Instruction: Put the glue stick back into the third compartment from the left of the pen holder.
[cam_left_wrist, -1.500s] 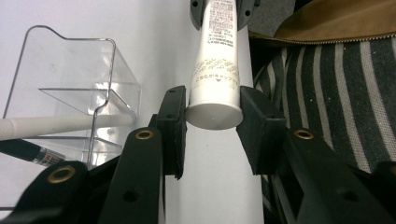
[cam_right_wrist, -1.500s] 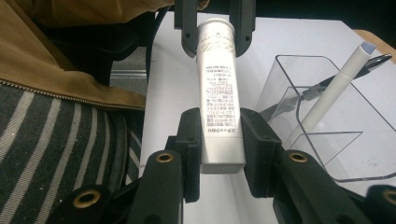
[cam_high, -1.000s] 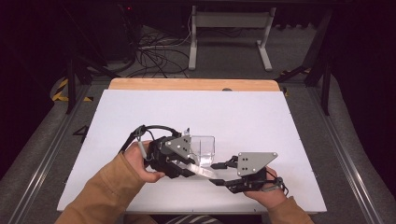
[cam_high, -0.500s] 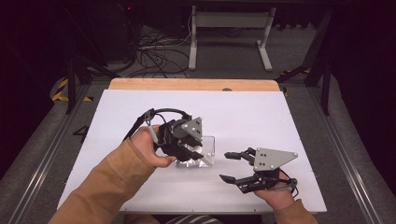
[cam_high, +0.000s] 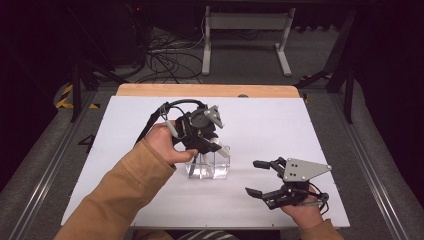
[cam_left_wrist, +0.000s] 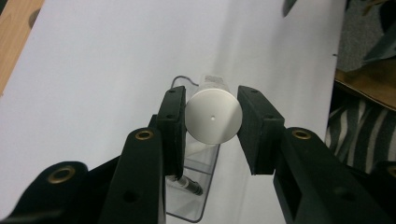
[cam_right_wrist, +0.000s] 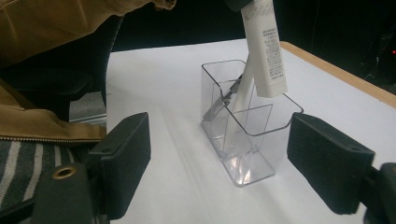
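Observation:
A clear plastic organiser (cam_high: 207, 169) with compartments stands at the middle of the white table (cam_high: 260, 125). My left gripper (cam_high: 214, 144) points down over it, shut on a white tube (cam_left_wrist: 213, 116) with the round cap end between the pads. From the right gripper view the tube (cam_right_wrist: 266, 51) hangs tilted, its lower end at about rim height of the organiser (cam_right_wrist: 247, 135). A white stick (cam_right_wrist: 240, 93) and a dark pen (cam_right_wrist: 219, 105) lean inside. My right gripper (cam_high: 252, 177) rests open to the organiser's right, apart from it, nothing between its jaws.
A sleeve (cam_high: 120, 195) reaches in from the lower left. The table's wooden far edge (cam_high: 210, 90) lies beyond. Bare white surface spreads around the organiser. Cables and a metal stand (cam_high: 245, 30) sit on the floor behind the table.
The left gripper rose and tipped downward over the organiser with the tube. The right gripper opened and drew back to the right, away from the organiser.

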